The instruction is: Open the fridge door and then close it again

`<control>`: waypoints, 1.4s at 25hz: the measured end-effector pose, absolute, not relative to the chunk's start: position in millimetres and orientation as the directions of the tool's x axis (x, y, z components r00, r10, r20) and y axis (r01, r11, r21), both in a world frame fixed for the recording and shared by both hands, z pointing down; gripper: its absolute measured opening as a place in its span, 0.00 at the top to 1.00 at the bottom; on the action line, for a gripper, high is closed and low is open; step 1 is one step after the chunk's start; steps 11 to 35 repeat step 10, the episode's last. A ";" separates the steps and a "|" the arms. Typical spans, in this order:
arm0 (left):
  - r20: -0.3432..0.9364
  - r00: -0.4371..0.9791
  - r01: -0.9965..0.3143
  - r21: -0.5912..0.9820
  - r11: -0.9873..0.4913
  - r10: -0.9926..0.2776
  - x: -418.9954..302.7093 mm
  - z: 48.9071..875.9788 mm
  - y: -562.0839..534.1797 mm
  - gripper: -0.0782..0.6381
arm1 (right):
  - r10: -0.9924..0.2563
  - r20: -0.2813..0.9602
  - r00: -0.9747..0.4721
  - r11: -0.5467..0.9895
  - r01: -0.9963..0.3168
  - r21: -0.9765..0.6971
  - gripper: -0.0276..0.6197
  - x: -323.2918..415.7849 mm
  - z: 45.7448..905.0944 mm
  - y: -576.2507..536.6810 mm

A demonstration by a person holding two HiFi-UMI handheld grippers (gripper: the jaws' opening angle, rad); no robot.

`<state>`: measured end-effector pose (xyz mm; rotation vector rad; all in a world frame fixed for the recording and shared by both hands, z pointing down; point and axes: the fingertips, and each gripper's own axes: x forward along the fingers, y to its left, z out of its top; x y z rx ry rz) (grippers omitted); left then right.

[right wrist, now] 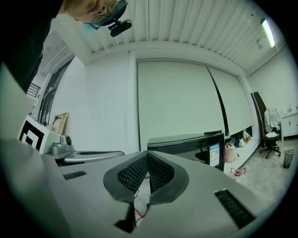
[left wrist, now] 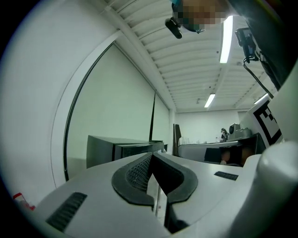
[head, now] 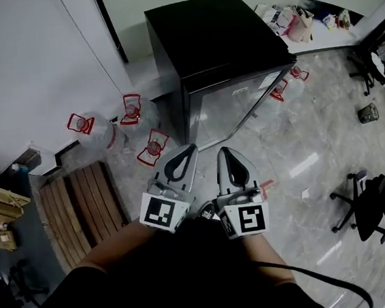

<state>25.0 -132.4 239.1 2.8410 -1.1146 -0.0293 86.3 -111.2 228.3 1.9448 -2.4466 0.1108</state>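
A small black fridge (head: 219,48) with a glass door (head: 235,108) stands on the floor ahead of me, its door closed. My left gripper (head: 185,159) and right gripper (head: 229,161) hang side by side in front of it, both shut and empty, short of the door. The left gripper view shows the left gripper (left wrist: 151,160) with tips together and the fridge (left wrist: 123,148) beyond. In the right gripper view, the right gripper (right wrist: 148,160) is also shut, with the fridge (right wrist: 191,144) ahead to the right.
Several water jugs with red handles (head: 133,111) stand on the floor left of the fridge, more (head: 287,82) on its right. A wooden pallet (head: 82,209) lies at the left. An office chair (head: 361,200) stands at the right. A white wall (head: 32,64) is behind.
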 end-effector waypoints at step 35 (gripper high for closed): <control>-0.002 0.727 -0.684 0.080 -0.725 -0.687 35.9 209.9 -129.4 0.88 | -0.971 0.033 -0.237 0.236 -0.971 -0.029 0.93 88.4 204.8 -109.3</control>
